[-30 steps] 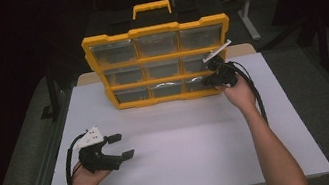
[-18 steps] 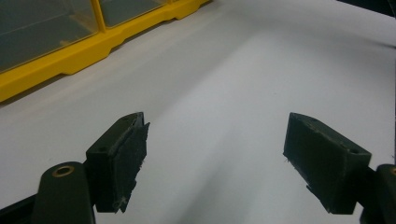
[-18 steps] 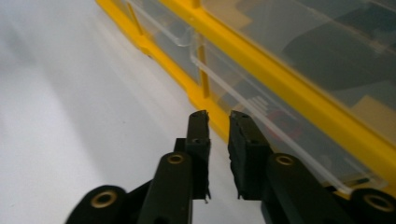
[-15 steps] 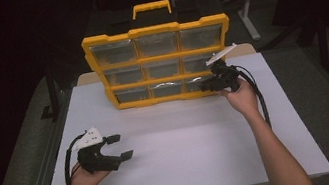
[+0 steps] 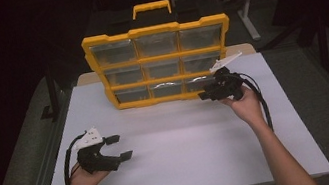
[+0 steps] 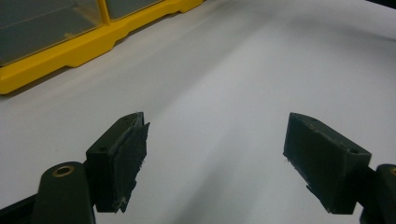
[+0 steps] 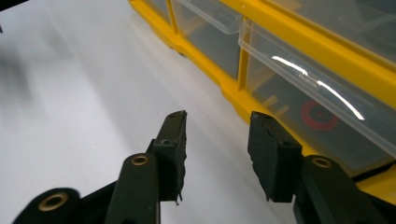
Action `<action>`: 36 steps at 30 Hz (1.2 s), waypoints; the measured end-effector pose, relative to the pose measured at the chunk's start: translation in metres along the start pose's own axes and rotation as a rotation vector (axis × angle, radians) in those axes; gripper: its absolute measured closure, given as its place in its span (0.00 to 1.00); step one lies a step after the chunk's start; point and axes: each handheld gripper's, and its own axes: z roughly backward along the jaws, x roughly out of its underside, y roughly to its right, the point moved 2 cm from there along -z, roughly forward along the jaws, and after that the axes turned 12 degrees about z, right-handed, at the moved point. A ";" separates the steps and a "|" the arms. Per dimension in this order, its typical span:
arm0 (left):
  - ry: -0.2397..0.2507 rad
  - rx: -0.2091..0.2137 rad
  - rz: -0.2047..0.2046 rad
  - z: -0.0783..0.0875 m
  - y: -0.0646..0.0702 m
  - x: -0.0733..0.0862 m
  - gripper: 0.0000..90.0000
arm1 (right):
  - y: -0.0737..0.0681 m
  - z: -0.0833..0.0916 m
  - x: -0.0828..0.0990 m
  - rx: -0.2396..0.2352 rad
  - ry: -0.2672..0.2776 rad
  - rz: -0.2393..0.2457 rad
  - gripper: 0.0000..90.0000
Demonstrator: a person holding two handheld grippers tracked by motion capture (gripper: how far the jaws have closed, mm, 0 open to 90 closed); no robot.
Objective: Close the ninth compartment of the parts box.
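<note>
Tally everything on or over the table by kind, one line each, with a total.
Yellow drawer organizer: 1
Clear drawers in its front, three rows of three: 9
Grippers: 2, the left gripper and the right gripper
Red ring inside a bottom drawer: 1
Total: 13

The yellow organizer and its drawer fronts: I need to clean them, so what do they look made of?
The yellow organizer frame looks like moulded plastic with a smooth, slightly satin finish and rounded edges. Its drawer fronts look like clear glossy plastic: light streaks glint off them and a red ring shows through one. No metal is apparent.
</note>
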 end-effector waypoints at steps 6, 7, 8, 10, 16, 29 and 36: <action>-0.003 -0.008 0.001 -0.001 -0.002 0.002 0.23 | -0.008 0.011 0.005 0.000 0.029 -0.011 0.53; -0.003 -0.008 0.002 -0.001 -0.002 0.002 0.23 | -0.009 0.012 0.006 -0.002 0.035 -0.006 0.53; -0.002 -0.009 -0.001 -0.001 -0.002 0.002 0.23 | -0.011 0.014 0.007 -0.004 0.036 -0.008 0.52; -0.005 -0.011 0.003 -0.001 -0.002 0.002 0.23 | -0.014 0.016 0.010 0.002 0.038 -0.007 0.49; -0.012 -0.012 0.007 -0.001 -0.003 0.003 0.23 | -0.020 0.022 0.019 0.005 0.046 0.002 0.44; -0.017 -0.009 0.007 -0.002 -0.003 0.006 0.24 | -0.030 0.032 0.034 0.009 0.079 0.000 0.38; -0.018 -0.012 0.006 -0.001 -0.004 0.007 0.24 | -0.033 0.037 0.042 0.014 0.087 -0.013 0.34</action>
